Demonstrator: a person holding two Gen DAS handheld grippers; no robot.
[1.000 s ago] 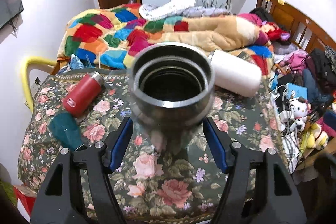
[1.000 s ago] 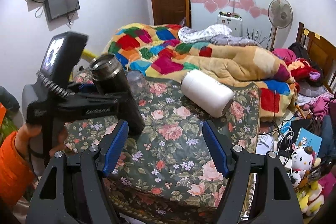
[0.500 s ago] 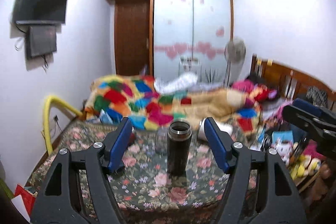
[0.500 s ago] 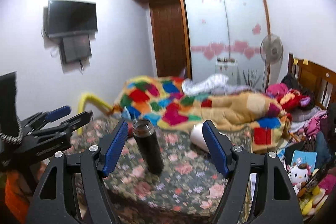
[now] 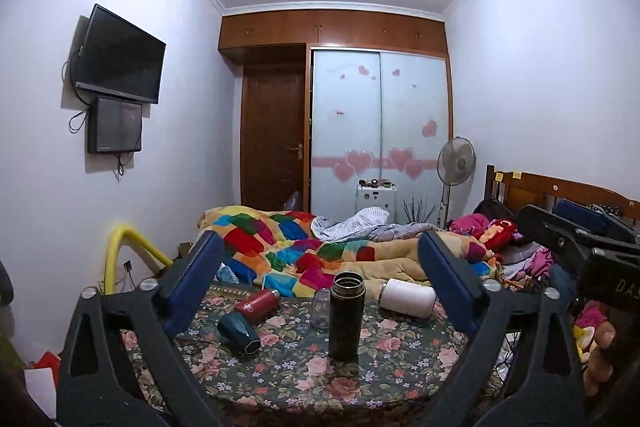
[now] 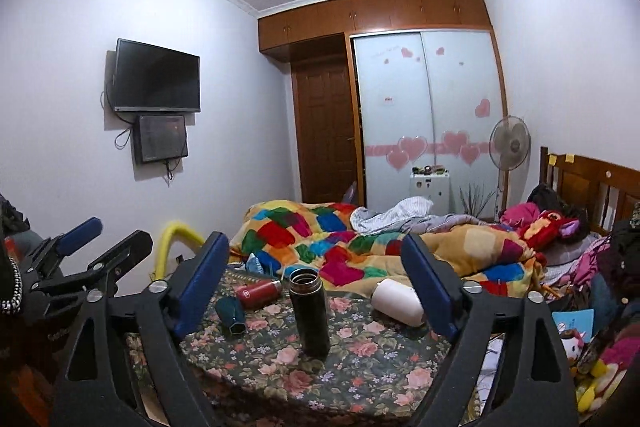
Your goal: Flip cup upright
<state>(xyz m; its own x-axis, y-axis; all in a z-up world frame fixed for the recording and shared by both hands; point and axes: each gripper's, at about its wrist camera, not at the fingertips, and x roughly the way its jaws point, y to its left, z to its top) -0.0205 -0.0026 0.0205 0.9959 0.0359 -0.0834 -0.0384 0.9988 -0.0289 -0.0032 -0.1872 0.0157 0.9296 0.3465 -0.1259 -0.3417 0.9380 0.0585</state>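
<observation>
Floral desk [image 5: 400,359] now carries the cup [image 5: 346,315] upright, mouth up, released. I have both tongs, left [image 5: 320,291] and right [image 6: 316,287], drawn well back, spread wide, empty. Flip judged complete.

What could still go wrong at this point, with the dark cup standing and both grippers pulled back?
The dark cup stands tall and narrow on a soft floral cover, so a bump might tip it.

The white bottle, red flask and teal cup lie on their sides nearby; one may roll into it.

Both the left gripper and right gripper are open and empty, so neither could catch it.
</observation>
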